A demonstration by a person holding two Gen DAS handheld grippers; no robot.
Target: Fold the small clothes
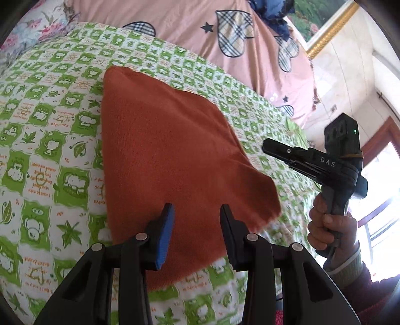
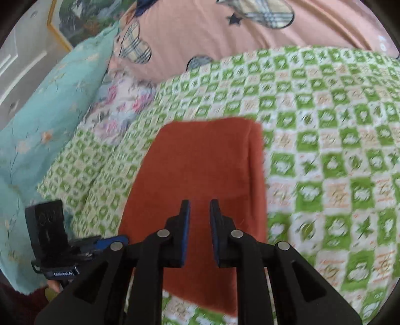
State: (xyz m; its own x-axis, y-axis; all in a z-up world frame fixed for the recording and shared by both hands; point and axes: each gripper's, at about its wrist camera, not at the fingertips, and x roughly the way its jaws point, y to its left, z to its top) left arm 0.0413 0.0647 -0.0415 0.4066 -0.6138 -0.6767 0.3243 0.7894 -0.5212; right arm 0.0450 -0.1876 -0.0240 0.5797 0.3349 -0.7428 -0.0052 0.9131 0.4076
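An orange-red knit garment (image 1: 165,150) lies folded flat on a green and white checked bedspread (image 1: 50,140). My left gripper (image 1: 196,210) is open and empty, hovering over the garment's near edge. My right gripper (image 2: 199,205) is open and empty above the near part of the same garment (image 2: 200,165). The right gripper also shows in the left wrist view (image 1: 270,147), held in a hand to the right of the garment. The left gripper shows at the lower left of the right wrist view (image 2: 110,241).
A pink quilt with plaid hearts (image 1: 200,30) lies behind the bedspread. A floral pillow (image 1: 30,32) and a teal pillow (image 2: 50,105) sit to the side. Dark blue clothing (image 1: 272,12) lies on the quilt. A framed picture (image 1: 322,22) hangs on the wall.
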